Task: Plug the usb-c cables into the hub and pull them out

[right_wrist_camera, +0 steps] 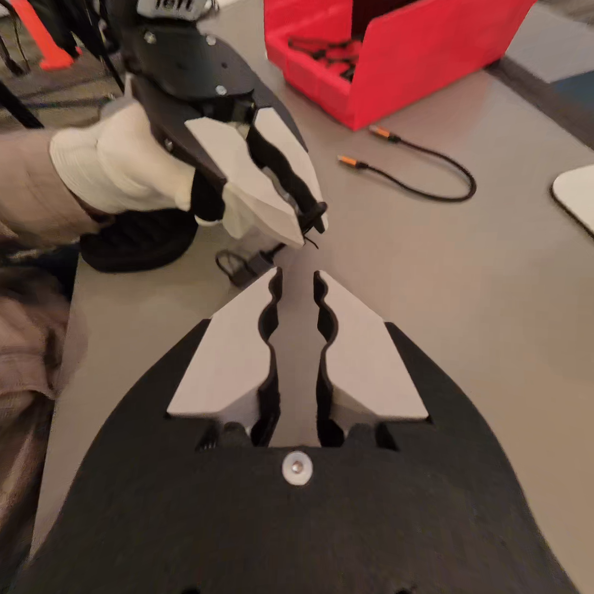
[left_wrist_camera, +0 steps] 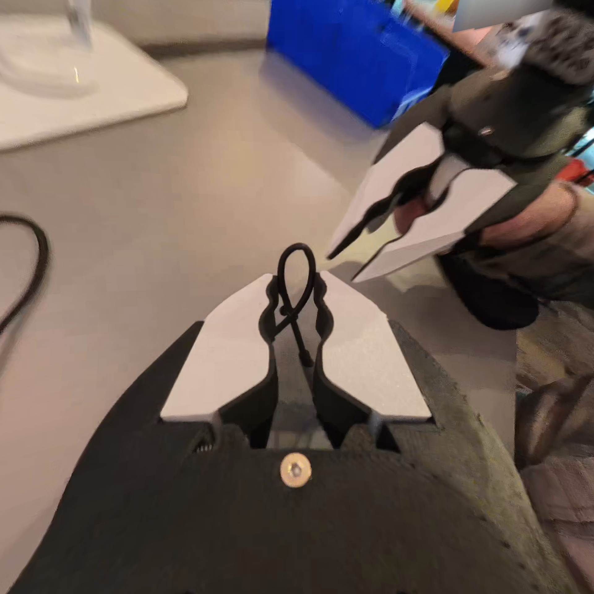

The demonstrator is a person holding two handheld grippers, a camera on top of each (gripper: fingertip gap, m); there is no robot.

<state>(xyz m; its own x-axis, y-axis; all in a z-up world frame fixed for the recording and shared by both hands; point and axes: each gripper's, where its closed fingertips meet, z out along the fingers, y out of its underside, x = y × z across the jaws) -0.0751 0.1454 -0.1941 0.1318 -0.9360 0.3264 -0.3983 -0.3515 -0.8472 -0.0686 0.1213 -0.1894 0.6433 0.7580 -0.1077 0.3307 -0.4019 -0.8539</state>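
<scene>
Here, the left gripper (left_wrist_camera: 295, 273) pinches a thin black wire loop (left_wrist_camera: 296, 273) between its narrowed fingertips, the loop rising just past the tips. The right gripper (right_wrist_camera: 297, 273), fingers narrowly parted and empty, points at the left one, tips near but apart. Left of its fingertips lies a small dark hub (right_wrist_camera: 249, 268); beyond and to the right, a black usb-c cable (right_wrist_camera: 418, 180) with orange plugs lies before a red bin (right_wrist_camera: 401, 67).

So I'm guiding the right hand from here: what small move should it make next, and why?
Probably ease the open right gripper forward toward the thin black loop pinched in the left gripper; its jaws stand apart, empty, pointing that way.
</scene>
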